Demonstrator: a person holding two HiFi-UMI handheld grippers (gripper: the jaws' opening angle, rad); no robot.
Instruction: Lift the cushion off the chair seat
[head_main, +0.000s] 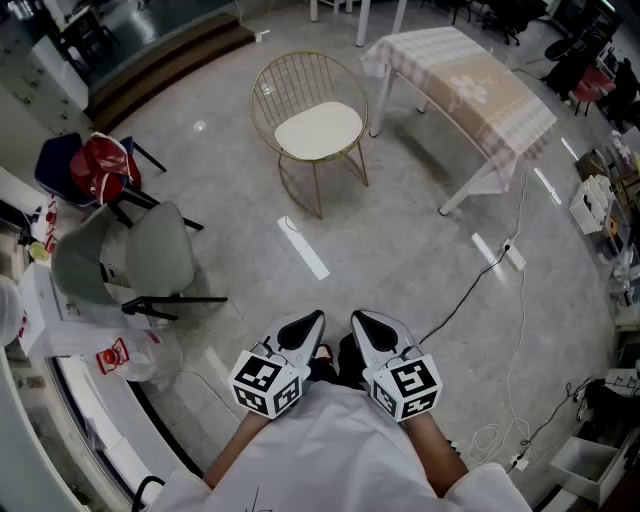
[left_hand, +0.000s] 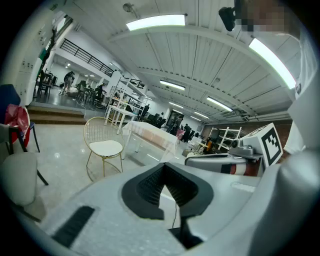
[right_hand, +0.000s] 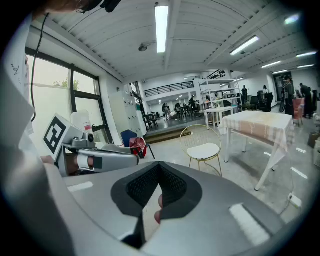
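While the person stands back on the grey floor, the left gripper (head_main: 316, 320) and the right gripper (head_main: 358, 320) sit side by side, close in against the body, noses tipped a little downward. Look into the left gripper view: jaws pressed together, ribbed pads meeting, nothing caught between them. Same story in the right gripper view, with the jaws closed up tight and no object in their grip. So that's 2 grippers, both empty.

And the cushion (head_main: 318, 130)? It's out ahead, well apart from both grippers, lying flat on the seat of the gold wire chair (head_main: 319, 192), a pale cream round pad filling the seat, untouched. That chair stands alone on open floor, its hooped wire back turned away from the person.

Just to its right is a white-legged table (head_main: 470, 90) under a checked cloth. Off to the left stands a grey shell chair (head_main: 150, 250), and beyond it a blue chair (head_main: 58, 160) with a red bag (head_main: 105, 165) resting on it. A power strip (head_main: 513, 255) lies on the floor to the right, its cable trailing back toward the person.
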